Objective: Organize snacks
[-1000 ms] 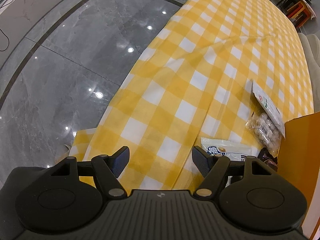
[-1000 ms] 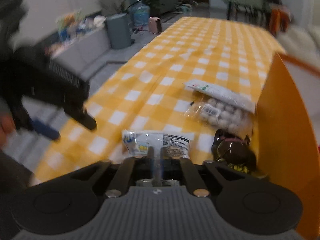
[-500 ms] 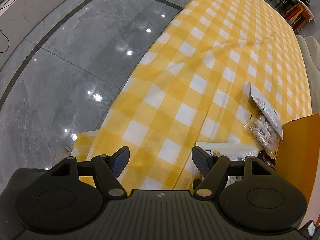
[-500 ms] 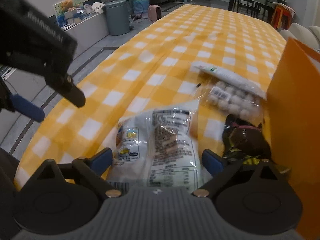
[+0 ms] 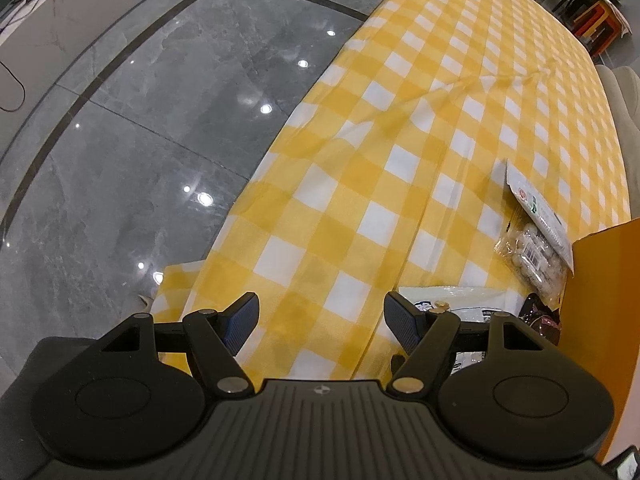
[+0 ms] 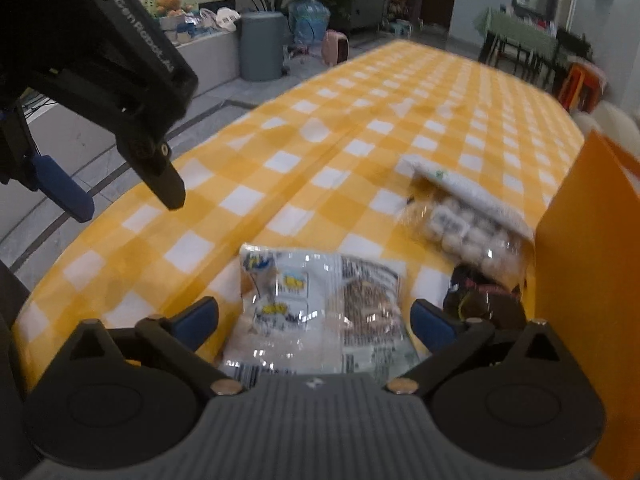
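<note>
A white printed snack bag [image 6: 320,308] lies flat on the yellow checked tablecloth [image 6: 304,168], between the open fingers of my right gripper [image 6: 314,318]. A clear bag of small round white snacks [image 6: 464,224] and a dark wrapped snack [image 6: 484,300] lie against the orange box [image 6: 580,264] at right. My left gripper [image 5: 320,318] is open and empty above the cloth near the table's left edge. Its view shows the white bag [image 5: 460,300], the round-snack bag [image 5: 536,240] and the orange box [image 5: 600,300] at right.
The left gripper's body [image 6: 100,64] hangs at the upper left of the right wrist view. Grey tiled floor [image 5: 140,140] lies beyond the table's left edge. A grey bin [image 6: 260,46] and chairs stand far off.
My right gripper opened from shut and now straddles the white bag. The left gripper has barely moved.
</note>
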